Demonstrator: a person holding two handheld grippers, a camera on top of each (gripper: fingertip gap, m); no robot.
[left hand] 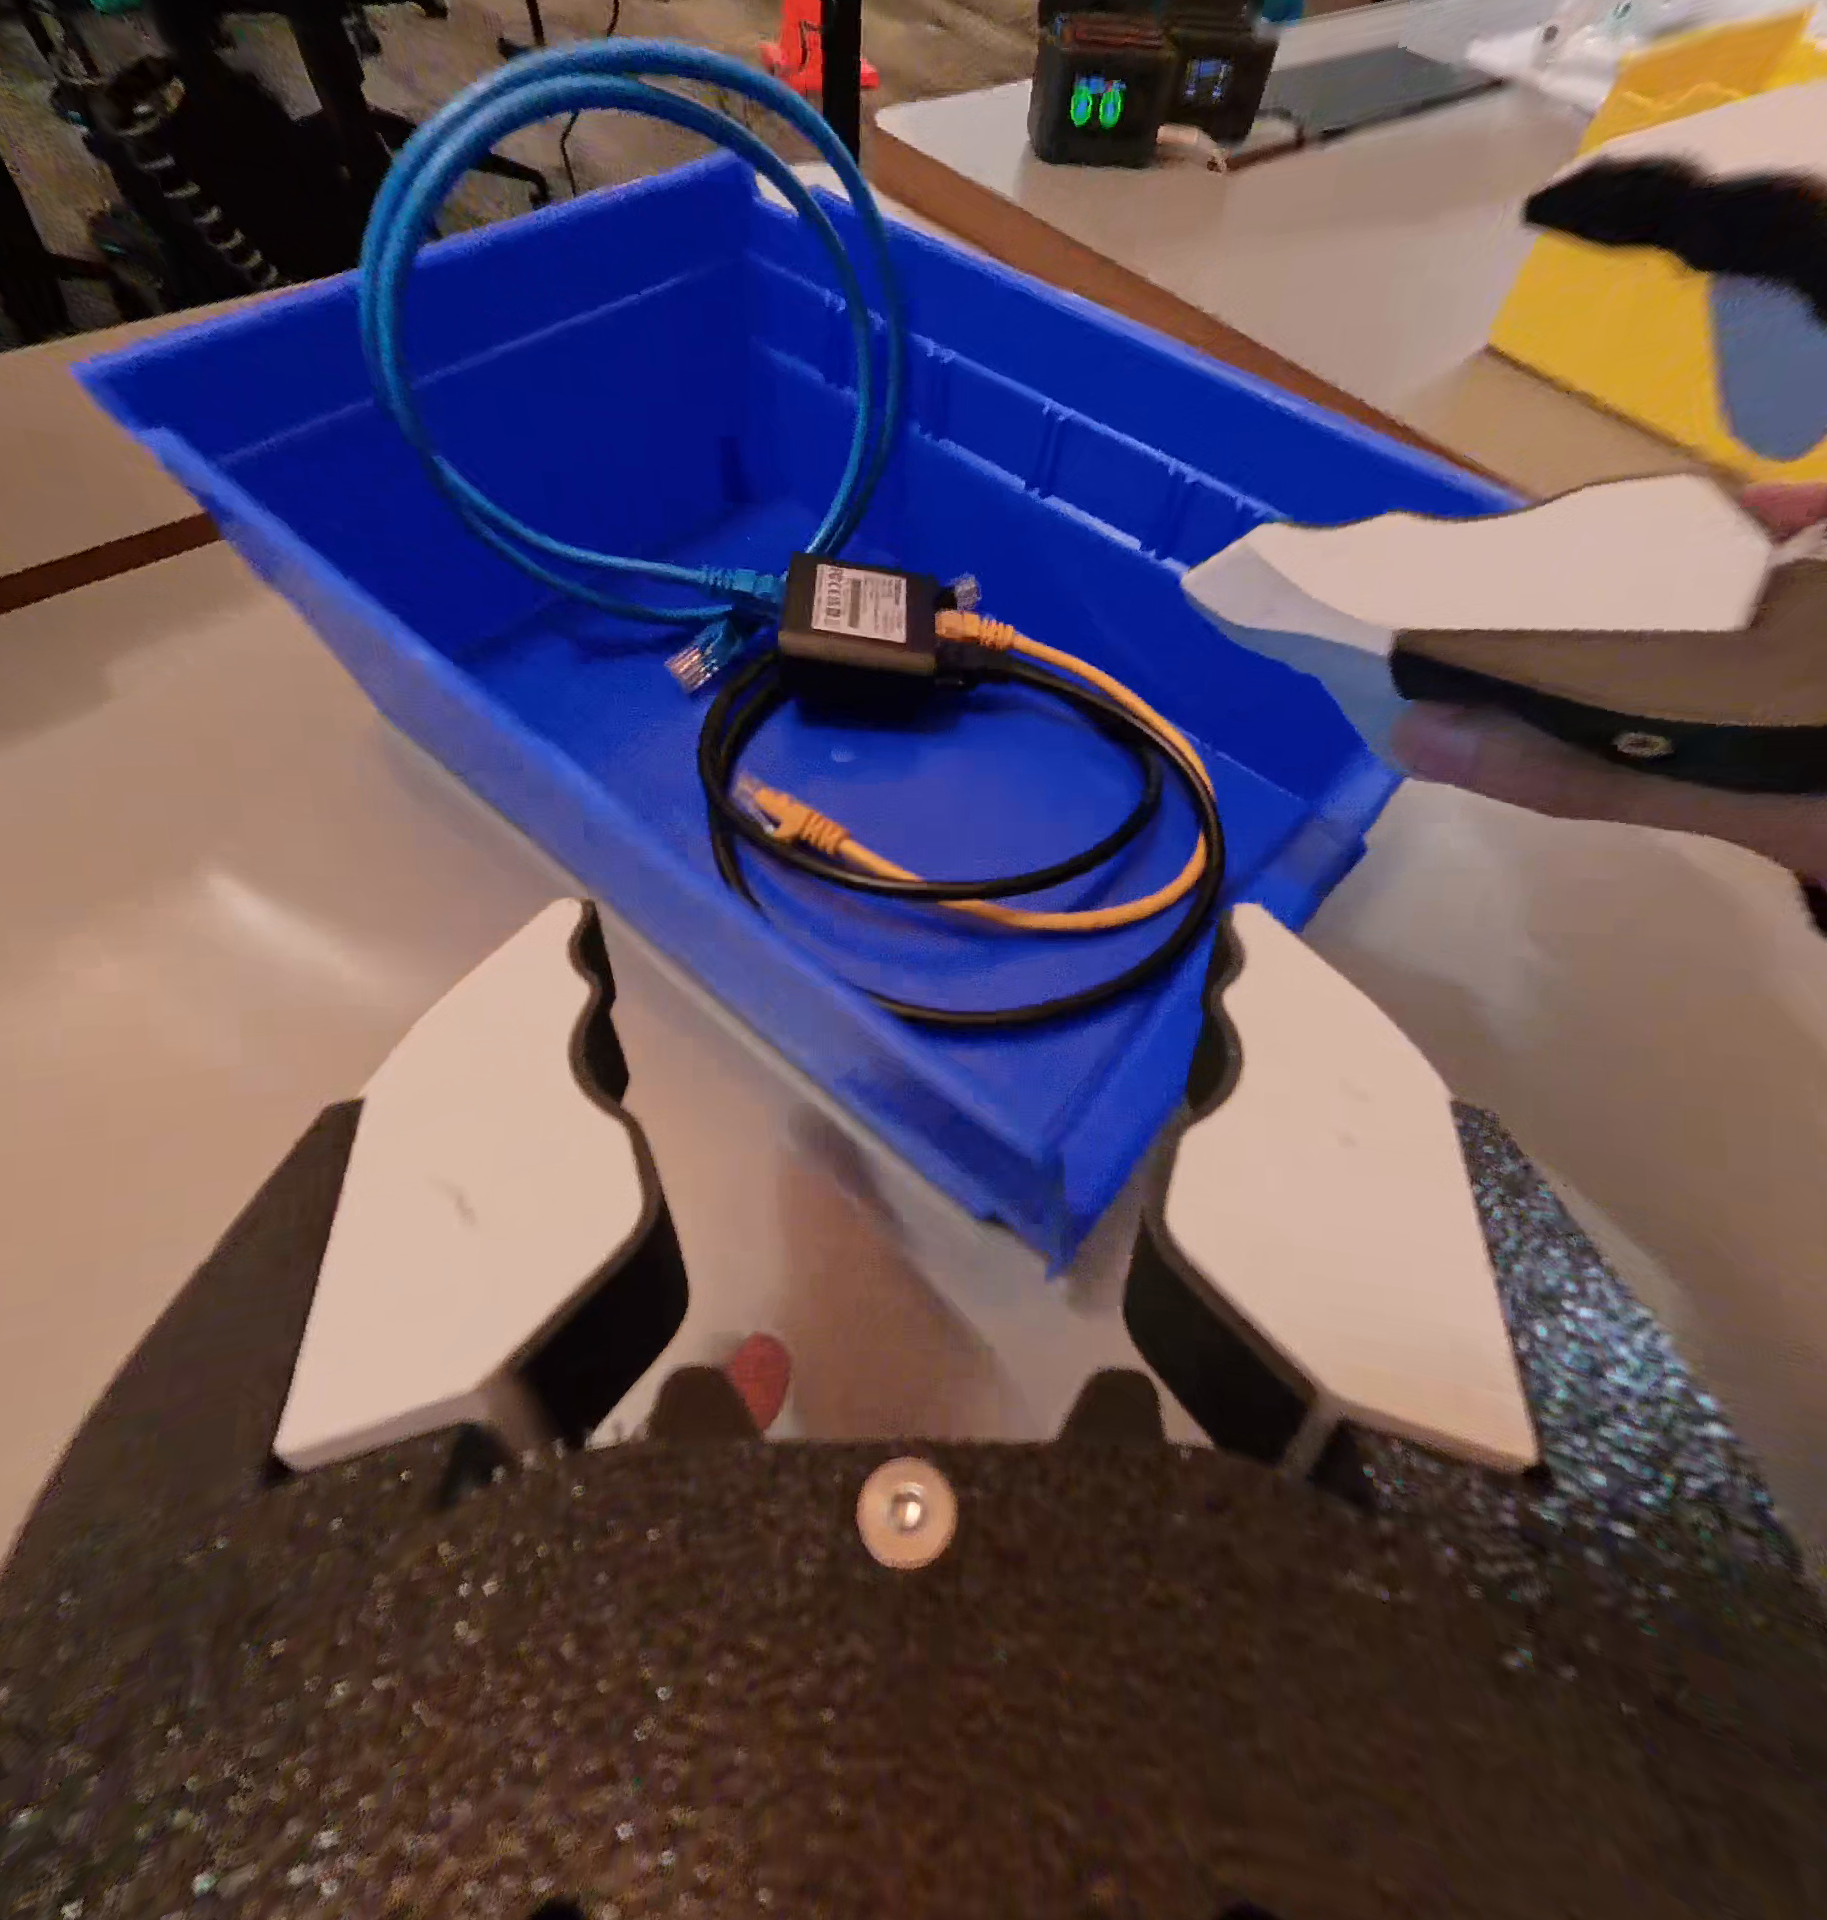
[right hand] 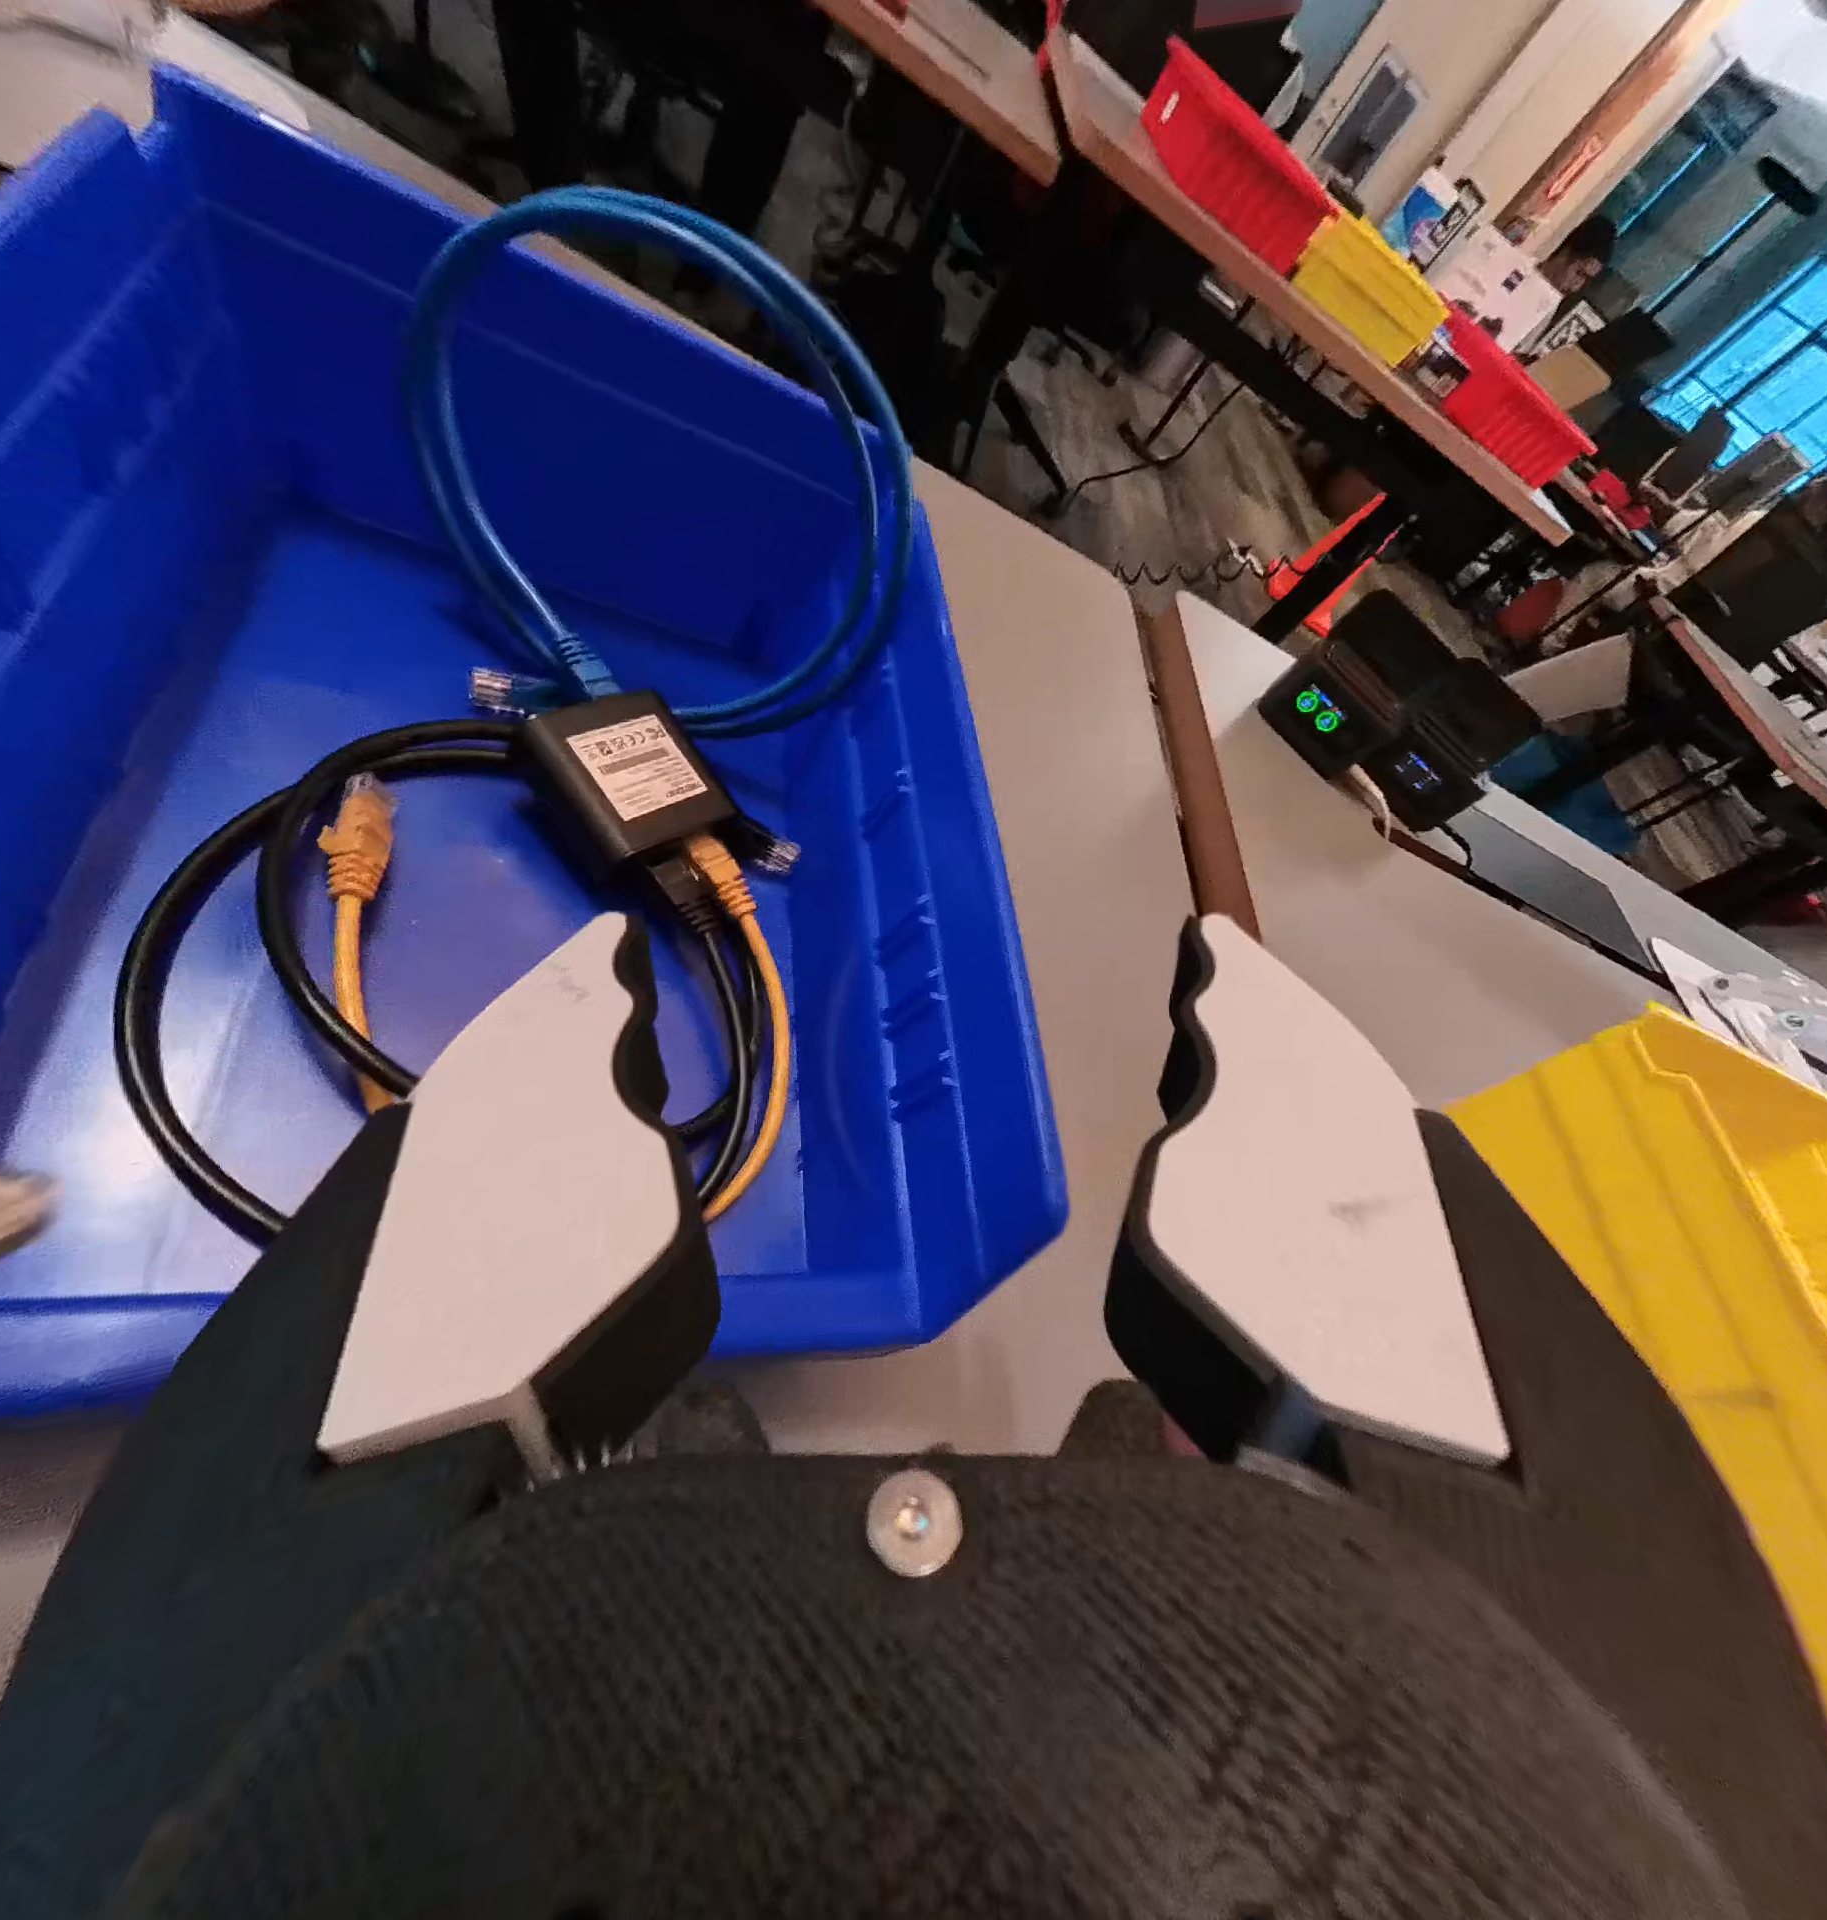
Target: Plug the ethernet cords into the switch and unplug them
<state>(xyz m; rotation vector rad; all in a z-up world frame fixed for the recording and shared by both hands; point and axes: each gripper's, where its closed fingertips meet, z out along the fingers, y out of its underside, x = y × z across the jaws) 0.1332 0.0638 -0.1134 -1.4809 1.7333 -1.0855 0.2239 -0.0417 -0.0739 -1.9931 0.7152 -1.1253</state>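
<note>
A small black switch [left hand: 855, 621] with a white label lies in a blue bin [left hand: 576, 343]. A looped blue cord [left hand: 628, 135], an orange cord [left hand: 1096, 914] and a black cord [left hand: 992, 1008] each have one end at the switch and a loose plug beside it. My left gripper [left hand: 904, 935] is open and empty over the bin's near corner. In the right wrist view the switch [right hand: 628, 779] lies ahead and left of my open, empty right gripper [right hand: 909, 935], which hovers over the bin's right wall [right hand: 950, 935]. A right gripper finger [left hand: 1460, 582] reaches in from the right.
A yellow bin [right hand: 1667, 1247] stands close on the right of the blue bin. Black devices with green lights [right hand: 1335, 717] sit on the adjoining table. Red and yellow bins [right hand: 1366, 281] line far tables. Bare tabletop [left hand: 213, 831] lies left of the bin. My right gripper's tips are some 12 cm from the small black switch [left hand: 855, 621].
</note>
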